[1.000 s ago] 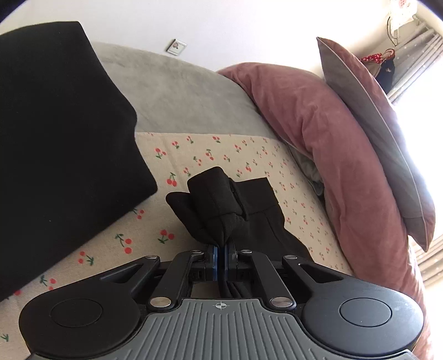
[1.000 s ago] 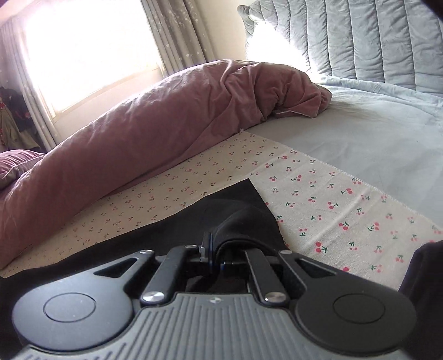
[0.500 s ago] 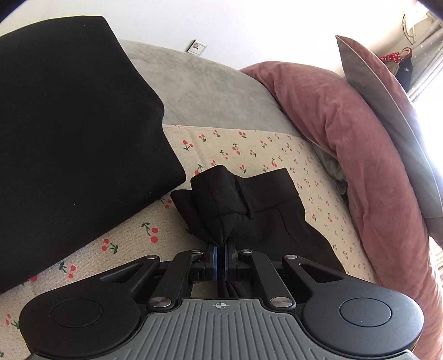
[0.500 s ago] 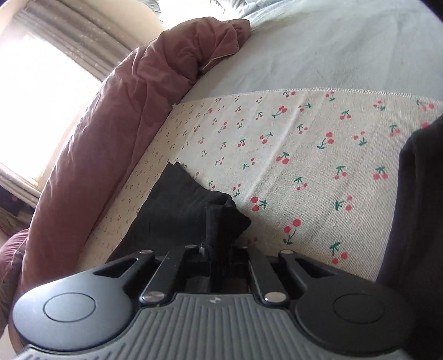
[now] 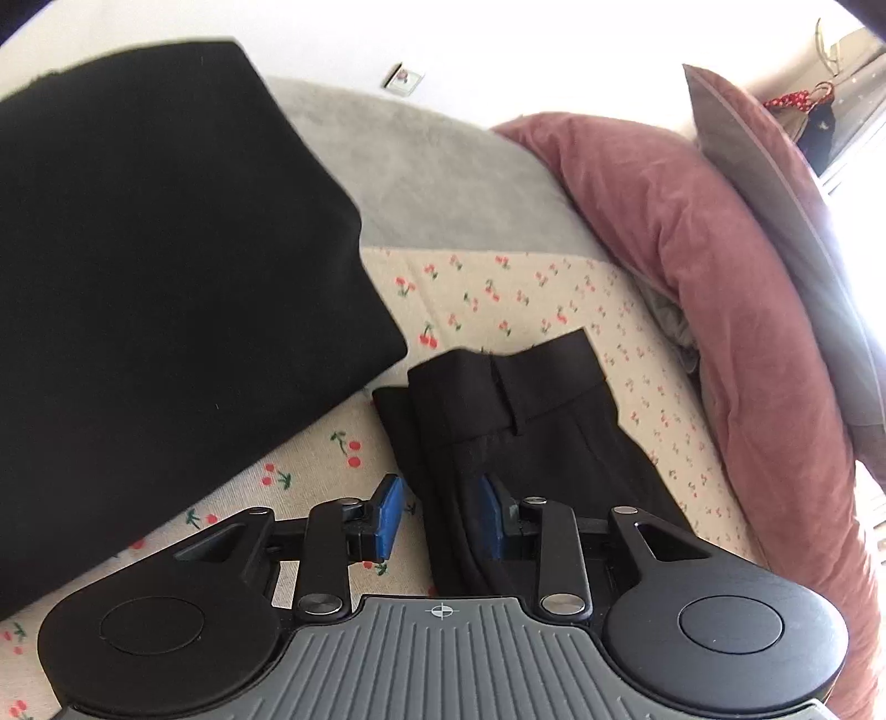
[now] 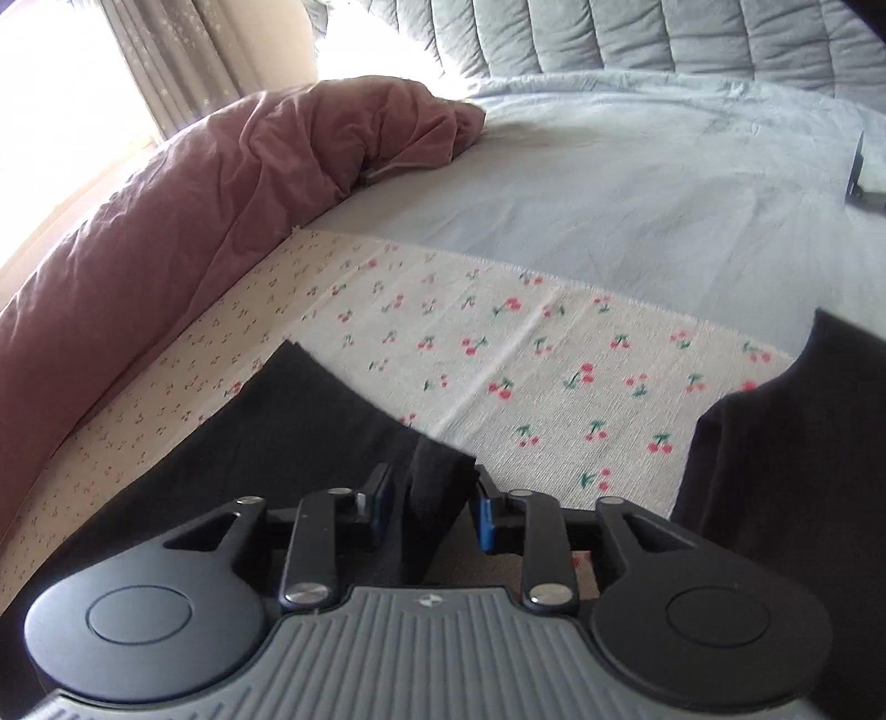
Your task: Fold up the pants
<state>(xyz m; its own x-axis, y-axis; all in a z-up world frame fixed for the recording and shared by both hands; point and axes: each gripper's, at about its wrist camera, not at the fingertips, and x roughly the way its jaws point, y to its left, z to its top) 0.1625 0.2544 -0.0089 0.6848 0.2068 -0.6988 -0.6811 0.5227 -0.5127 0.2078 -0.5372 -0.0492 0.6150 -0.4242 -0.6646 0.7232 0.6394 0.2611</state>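
Black pants (image 5: 531, 421) lie on a cherry-print cloth (image 5: 498, 299), waistband end toward the far side in the left wrist view. My left gripper (image 5: 440, 512) is open, its blue pads (image 5: 387, 515) standing apart on either side of a fold of the pants. In the right wrist view the pants (image 6: 266, 437) spread to the lower left, and my right gripper (image 6: 429, 509) is open with a raised fold of fabric between its pads (image 6: 487, 523). Neither gripper clamps the cloth.
A folded black garment (image 5: 144, 288) lies to the left, also showing at the right edge of the right wrist view (image 6: 786, 443). A pink duvet (image 5: 692, 266) and a grey pillow (image 5: 786, 221) border the cloth. A grey sheet (image 6: 637, 194) and quilted headboard (image 6: 664, 33) lie beyond.
Both grippers were shut on the pants; now both have opened and the fabric has dropped flatter onto the cherry cloth. The right gripper has tilted back up toward the headboard.
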